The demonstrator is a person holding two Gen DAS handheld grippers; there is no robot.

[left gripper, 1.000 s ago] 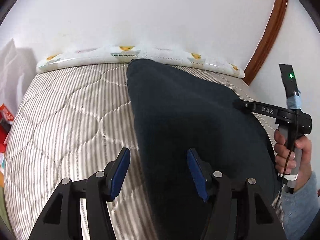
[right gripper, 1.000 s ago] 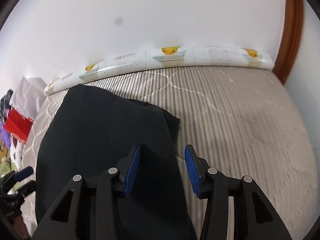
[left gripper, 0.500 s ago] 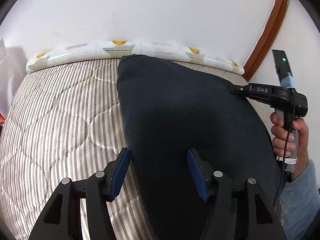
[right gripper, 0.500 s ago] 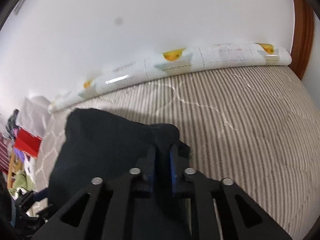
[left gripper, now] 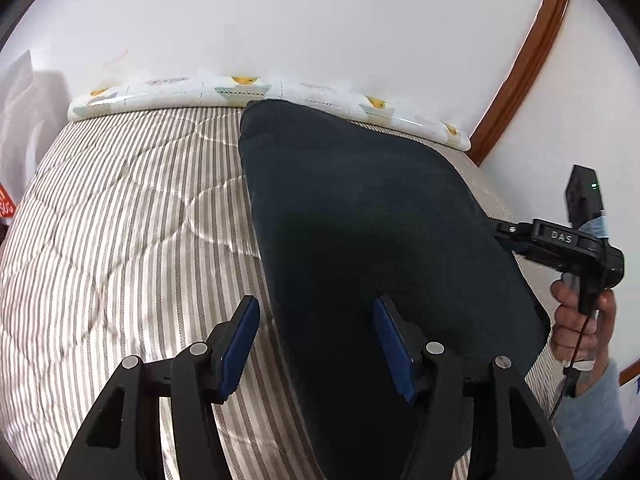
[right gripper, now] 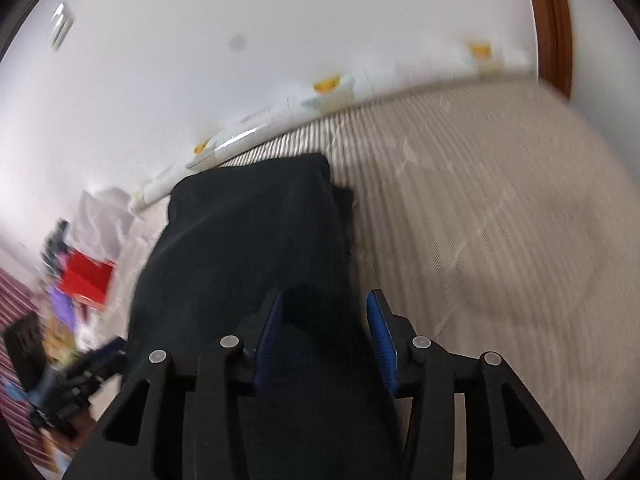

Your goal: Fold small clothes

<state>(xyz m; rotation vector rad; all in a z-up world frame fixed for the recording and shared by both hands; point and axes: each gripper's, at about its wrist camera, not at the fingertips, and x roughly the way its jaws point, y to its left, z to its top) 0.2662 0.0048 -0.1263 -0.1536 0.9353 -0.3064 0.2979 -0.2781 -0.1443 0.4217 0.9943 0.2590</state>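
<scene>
The right hand-held gripper (right gripper: 326, 332) has just reopened over the dark garment (left gripper: 360, 220), gripping nothing. The left hand-held gripper (left gripper: 316, 344) gapes at its lower-left edge. Pinch both edges squarely before folding.

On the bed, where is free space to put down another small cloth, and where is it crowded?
Free: the striped mattress left of the dark garment, up to the duck-print roll at the wall, and the stretch on the garment's right side. Crowded: over the garment, where the left claw and right claw stand open.
</scene>
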